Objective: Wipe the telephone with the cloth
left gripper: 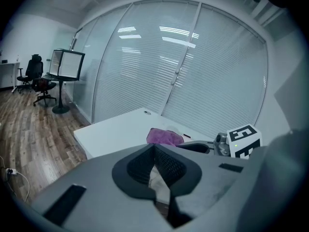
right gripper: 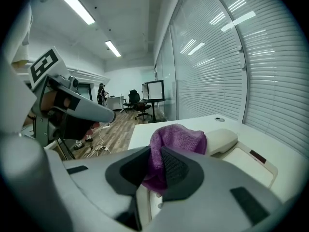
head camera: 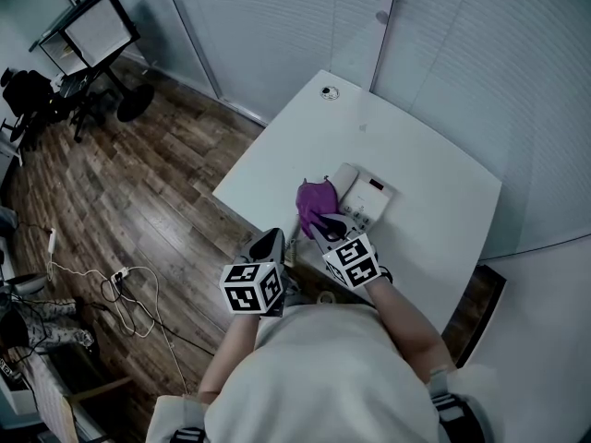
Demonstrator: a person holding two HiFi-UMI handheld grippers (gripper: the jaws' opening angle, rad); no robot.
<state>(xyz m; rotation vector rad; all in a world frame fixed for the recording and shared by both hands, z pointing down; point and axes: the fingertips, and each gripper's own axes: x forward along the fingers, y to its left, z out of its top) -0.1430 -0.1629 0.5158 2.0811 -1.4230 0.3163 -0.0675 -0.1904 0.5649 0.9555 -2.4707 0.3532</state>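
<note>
The telephone [head camera: 367, 195] sits near the middle of the table's [head camera: 434, 238] near edge. The right gripper [head camera: 323, 224] is clamped on the purple cloth [head camera: 312, 201] (bunched against the telephone's left end). The left gripper [head camera: 270, 244], jaws together and empty, hovers at that edge.

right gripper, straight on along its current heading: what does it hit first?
Probably the cream plastic telephone handset, which lies just beyond the purple cloth pinched in the right gripper. Depth between them is unclear.

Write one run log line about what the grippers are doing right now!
step: wipe telephone | right gripper: shut on purple cloth, by the handset | left gripper: shut, holding nothing
</note>
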